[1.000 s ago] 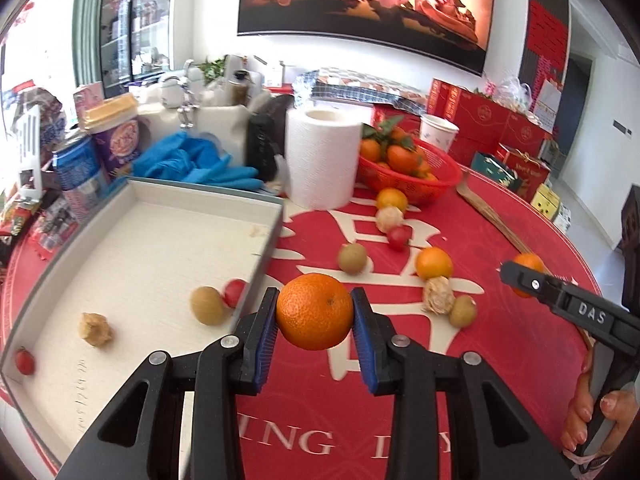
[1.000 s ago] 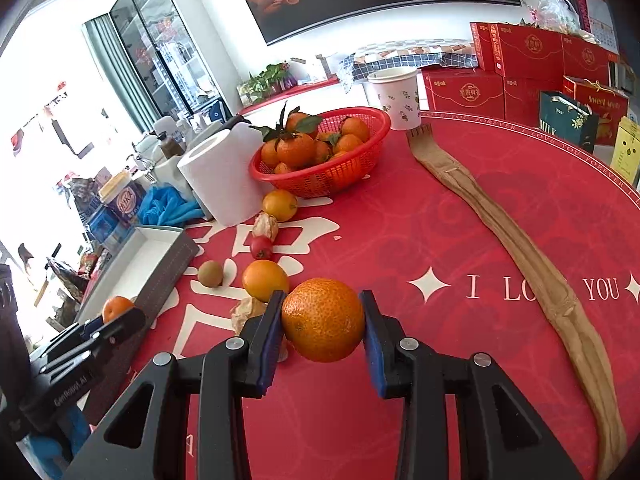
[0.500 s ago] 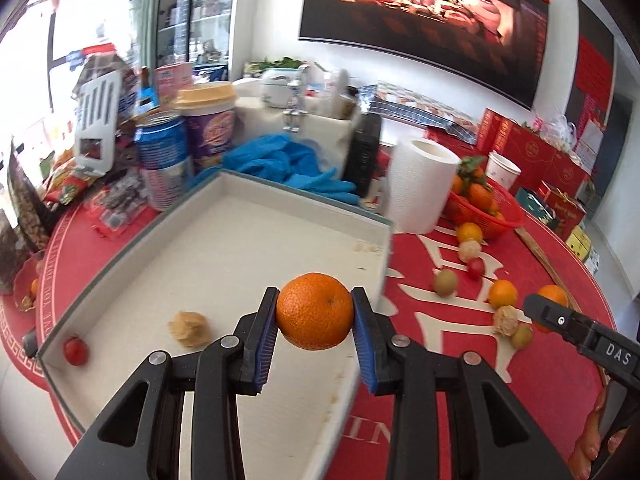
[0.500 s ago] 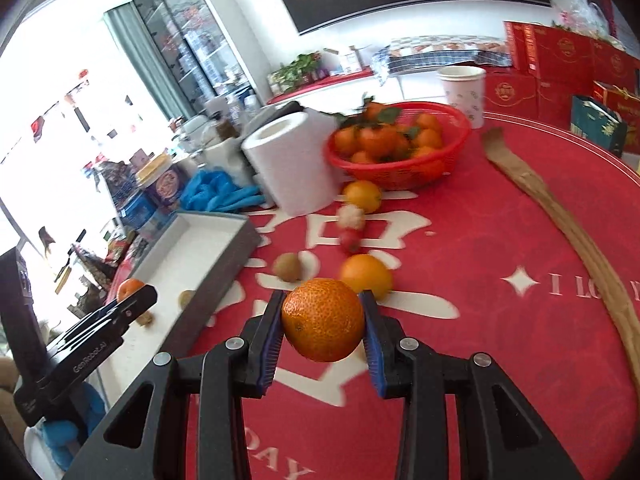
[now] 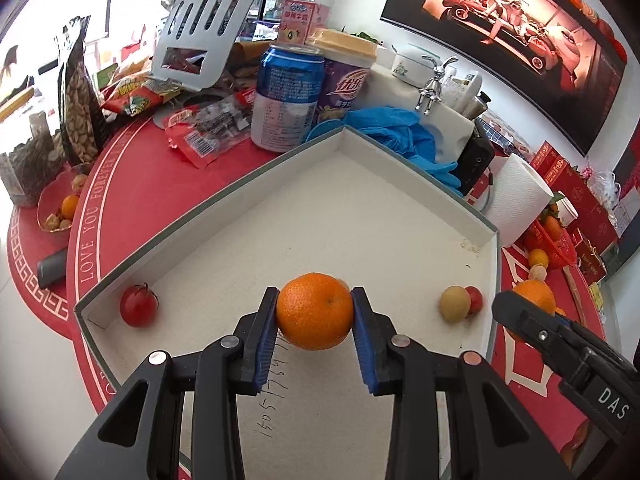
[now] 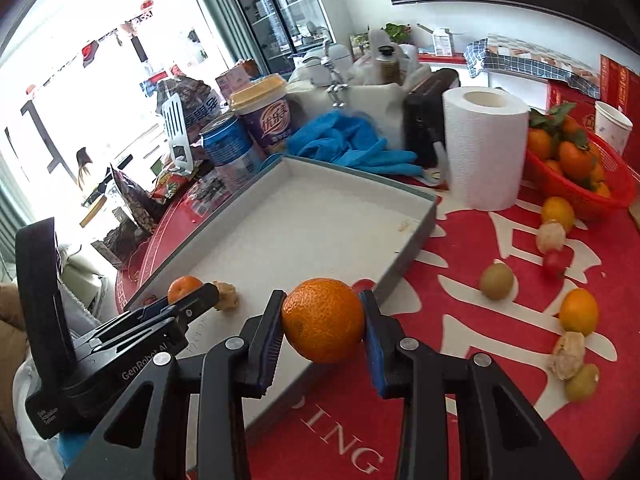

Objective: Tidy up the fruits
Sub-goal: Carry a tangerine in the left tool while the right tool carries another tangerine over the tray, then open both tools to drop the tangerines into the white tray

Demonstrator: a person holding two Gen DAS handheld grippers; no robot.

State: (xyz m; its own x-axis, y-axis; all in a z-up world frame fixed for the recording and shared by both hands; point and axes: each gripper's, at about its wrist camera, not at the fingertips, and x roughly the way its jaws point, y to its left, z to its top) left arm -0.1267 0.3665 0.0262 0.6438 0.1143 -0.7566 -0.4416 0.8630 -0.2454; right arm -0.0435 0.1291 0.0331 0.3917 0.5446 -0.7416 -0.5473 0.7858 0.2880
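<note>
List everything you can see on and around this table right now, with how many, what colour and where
tray: 1, white inside, grey rim, on red table
held oranges: 2, orange, one in left gripper, one in right gripper
cherry tomatoes in tray: 2, red, near corner and far side
kiwi in tray: 1, tan, beside a tomato
walnut in tray: 1, tan
loose fruit on table: several, orange, green, red, tan, right of tray
basket: 1, red, holding oranges
paper roll: 1, white, behind tray
can: 1, blue
cup: 1, purple, yellow lid
gloves: blue, behind tray
grippers: 2, black with blue pads, each shut on an orange
</note>
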